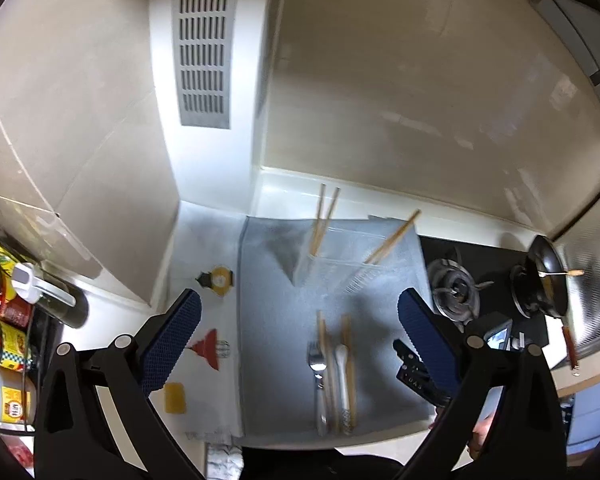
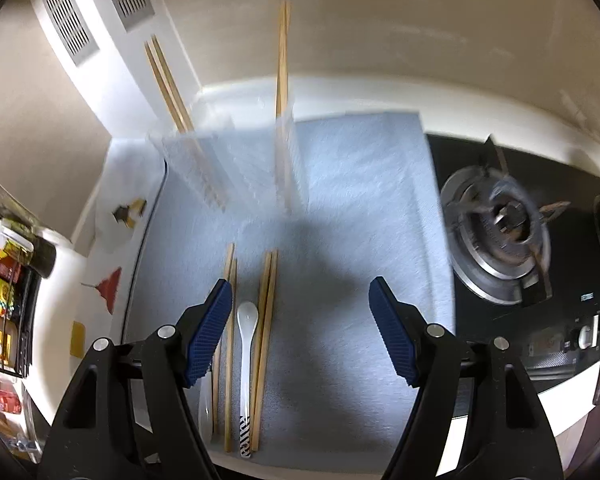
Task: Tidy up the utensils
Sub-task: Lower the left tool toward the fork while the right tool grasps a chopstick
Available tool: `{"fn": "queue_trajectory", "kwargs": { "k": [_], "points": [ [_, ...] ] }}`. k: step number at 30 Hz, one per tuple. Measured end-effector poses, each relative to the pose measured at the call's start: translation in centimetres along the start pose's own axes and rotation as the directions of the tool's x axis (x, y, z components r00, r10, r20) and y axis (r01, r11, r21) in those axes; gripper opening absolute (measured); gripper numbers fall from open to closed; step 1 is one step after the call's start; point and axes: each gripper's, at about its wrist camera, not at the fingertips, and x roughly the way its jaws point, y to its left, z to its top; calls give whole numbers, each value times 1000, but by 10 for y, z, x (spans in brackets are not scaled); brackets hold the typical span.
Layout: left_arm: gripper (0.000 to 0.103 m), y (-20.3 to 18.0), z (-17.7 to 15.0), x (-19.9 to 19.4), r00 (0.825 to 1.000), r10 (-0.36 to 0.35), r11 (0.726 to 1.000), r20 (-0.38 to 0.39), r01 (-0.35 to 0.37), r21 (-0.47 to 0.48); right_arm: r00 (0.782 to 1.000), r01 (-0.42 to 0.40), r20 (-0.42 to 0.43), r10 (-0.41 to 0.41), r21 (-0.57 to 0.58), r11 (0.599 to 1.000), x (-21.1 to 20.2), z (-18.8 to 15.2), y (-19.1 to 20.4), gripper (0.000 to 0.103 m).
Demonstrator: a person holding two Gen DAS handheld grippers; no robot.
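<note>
Partly done: two chopstick pairs stand in the clear holder (image 2: pixel 236 160), beyond both sets of fingers. Fork (image 1: pixel 317 364), white spoon (image 2: pixel 246 344) and loose chopsticks (image 2: pixel 265 332) lie on the mat. Right gripper (image 2: pixel 300 304) released, empty, spoon just inside its left finger. Left gripper (image 1: pixel 300 312) released, empty. Only the left view shows the fork.

On the mat (image 2: pixel 340 208), a clear holder (image 2: pixel 236 168) is standing at the far side with chopsticks (image 2: pixel 282 60) leaning in it. Nearer, a spoon (image 2: pixel 247 344) is lying between two chopstick pairs. The stove burner (image 2: pixel 500 224) is sitting right of the mat.
</note>
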Motion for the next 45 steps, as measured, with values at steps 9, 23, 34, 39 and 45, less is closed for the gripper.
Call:
{"fn": "queue_trajectory", "kwargs": {
  "k": [9,23,34,39,45],
  "points": [
    [96,20,-45,109,969,128,992,-211,-121,47,984,-43,-171,52,58,997,95,-8,-2,35],
    [92,17,-126,231,872,171,985,-458,-140,101,985,61,-142,-92,-209,976,130,-9,43,8],
    [91,-21,-145,289,829,103,989,-549,-28,144,984,21,-179,-21,-7,1000,116,-23,-11,6],
    [91,-24,-151,310,806,82,991,-586,-5,131,986,20,-167,-22,-14,1000,114,-28,-14,6],
    [87,-20,-149,308,807,99,990,-582,-22,138,987,13,-161,-15,-14,1000,110,-34,-16,6]
  ]
}}
